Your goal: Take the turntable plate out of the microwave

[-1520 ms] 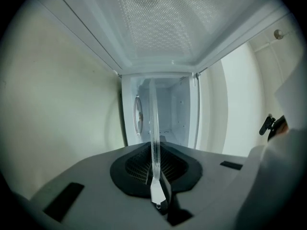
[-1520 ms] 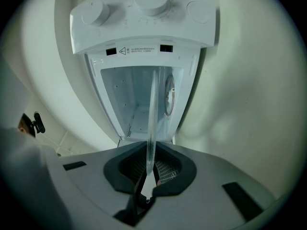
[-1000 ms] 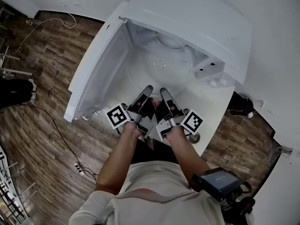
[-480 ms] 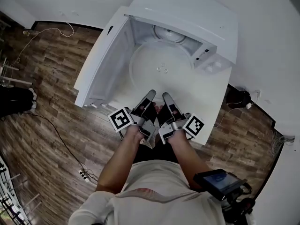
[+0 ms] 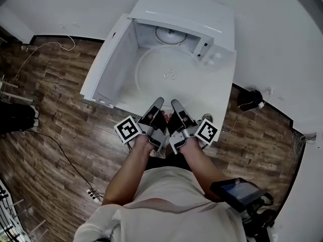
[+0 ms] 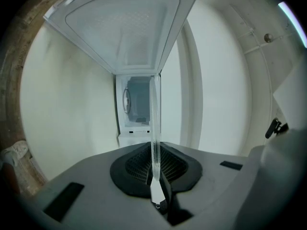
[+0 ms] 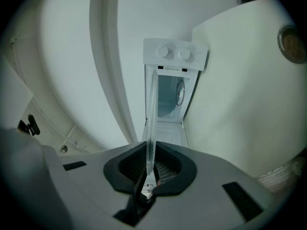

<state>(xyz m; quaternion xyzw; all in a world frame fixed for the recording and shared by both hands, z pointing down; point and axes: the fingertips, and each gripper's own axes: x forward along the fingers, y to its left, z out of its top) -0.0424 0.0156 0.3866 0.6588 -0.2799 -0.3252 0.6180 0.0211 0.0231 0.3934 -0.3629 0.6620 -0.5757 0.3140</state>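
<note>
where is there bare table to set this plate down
The table is bare in front of the microwave, between its open door and the table's right edge, under the held plate. Left is blocked by the door; a small hole sits near the front right corner.

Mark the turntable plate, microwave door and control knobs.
turntable plate [image 5: 169, 74], head view, centre hub.
microwave door [image 5: 111, 60], head view, inner face.
control knobs [image 7: 164, 52], right gripper view, left knob.

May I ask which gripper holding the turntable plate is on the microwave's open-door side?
The left gripper: the open door stands on its side, whereas the right gripper is on the control panel's side.
</note>
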